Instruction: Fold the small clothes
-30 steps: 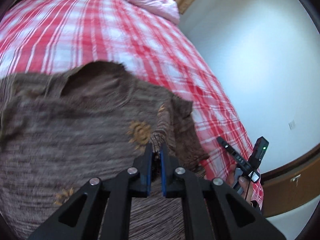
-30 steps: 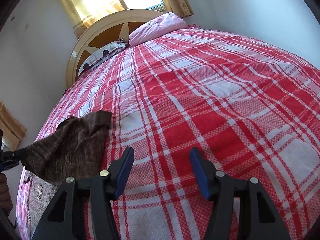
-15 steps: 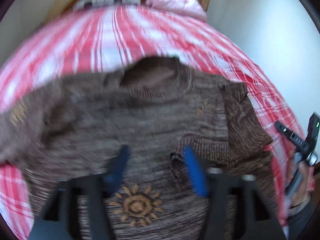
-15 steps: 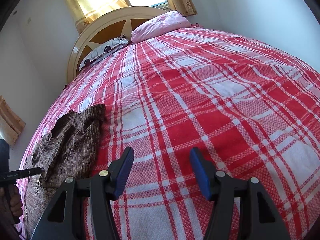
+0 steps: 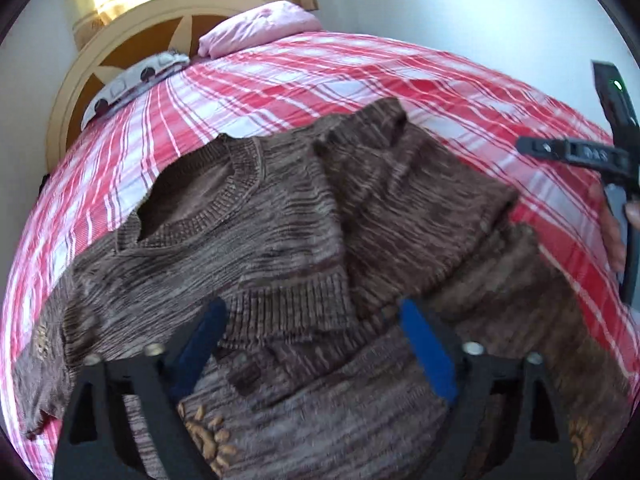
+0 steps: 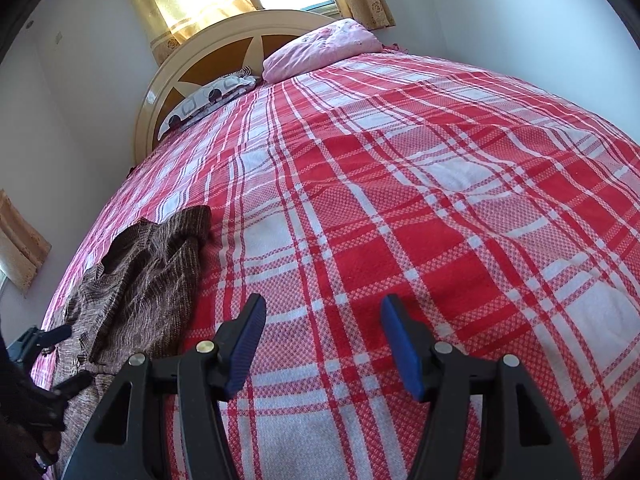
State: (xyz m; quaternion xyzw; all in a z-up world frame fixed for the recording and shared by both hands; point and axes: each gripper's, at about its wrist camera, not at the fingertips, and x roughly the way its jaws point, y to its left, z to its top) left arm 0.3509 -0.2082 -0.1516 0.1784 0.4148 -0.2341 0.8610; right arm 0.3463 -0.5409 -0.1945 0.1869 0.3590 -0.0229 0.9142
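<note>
A small brown knit sweater (image 5: 280, 240) with sun patterns lies flat on the red plaid bed. Its right sleeve (image 5: 408, 216) is folded in over the body, the cuff (image 5: 292, 312) lying just ahead of my left gripper (image 5: 316, 344), which is open and empty right above the sweater. The sweater also shows at the left of the right wrist view (image 6: 148, 276). My right gripper (image 6: 324, 344) is open and empty over bare bedspread to the right of the sweater. The right gripper's body (image 5: 600, 156) shows at the left wrist view's right edge.
The red and white plaid bedspread (image 6: 400, 200) covers a wide bed. A pink pillow (image 6: 324, 50), a patterned pillow (image 6: 208, 98) and a rounded headboard (image 6: 224, 48) are at the far end. White walls flank the bed.
My left gripper opened and let go of the sleeve, which now lies folded across the sweater's body. The left gripper drew back. The right gripper stayed open and barely moved.
</note>
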